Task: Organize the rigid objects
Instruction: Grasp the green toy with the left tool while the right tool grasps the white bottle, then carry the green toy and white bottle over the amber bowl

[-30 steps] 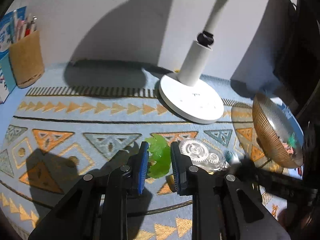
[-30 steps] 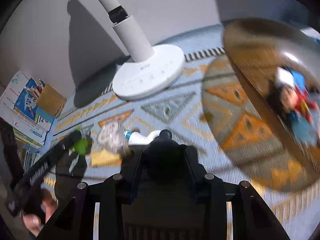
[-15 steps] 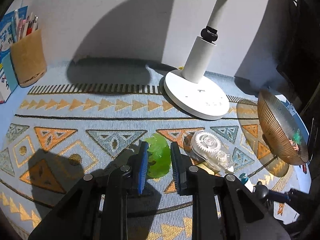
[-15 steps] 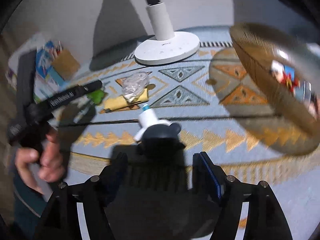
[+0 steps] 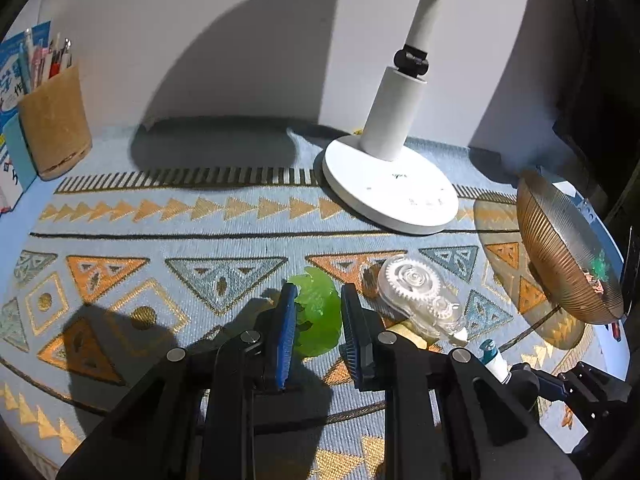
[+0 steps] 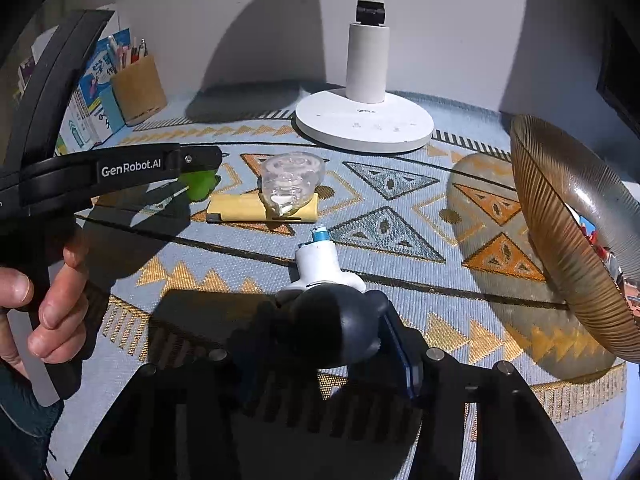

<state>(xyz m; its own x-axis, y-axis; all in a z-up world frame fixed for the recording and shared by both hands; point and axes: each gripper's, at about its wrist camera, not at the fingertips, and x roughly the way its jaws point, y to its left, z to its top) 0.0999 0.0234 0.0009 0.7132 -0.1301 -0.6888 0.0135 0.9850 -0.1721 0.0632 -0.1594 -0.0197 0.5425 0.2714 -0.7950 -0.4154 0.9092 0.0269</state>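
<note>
The green toy [image 5: 318, 316] sits between the blue pads of my left tongs [image 5: 316, 334], low over the patterned blue cloth [image 5: 224, 224] that covers the worktop. The left tongs are clamped down as narrow as they go, gripping the green toy from both sides.

My right tongs [image 6: 320, 344] carry a dark blue rounded object [image 6: 336, 326] with a white neck and a small blue tip [image 6: 319, 236] pointing away from me. Their jaws are closing, and the dark object lies between them; the right blue pad [image 6: 402, 356] shows beside it, but I cannot tell whether both pads press on it.

Just ahead of that tip lies a clear plastic correction-tape dispenser [image 6: 291, 180], its gears visible, resting partly on a flat yellow piece [image 6: 240, 210]. In the left wrist view the same dispenser [image 5: 420, 292] lies just to the right of my left tongs.

An amber ribbed bowl [image 6: 560, 240] stands at the right edge of the cloth, tilted on its side in both views, with small colourful pieces inside. A white lamp base [image 6: 364, 122] with its upright pole sits near the wall behind. A tan pen cup [image 5: 54, 120] full of pens stands far left by some printed boxes [image 6: 90, 100].

In the right wrist view my left hand [image 6: 48, 300] wraps the black handle of the left tool.
</note>
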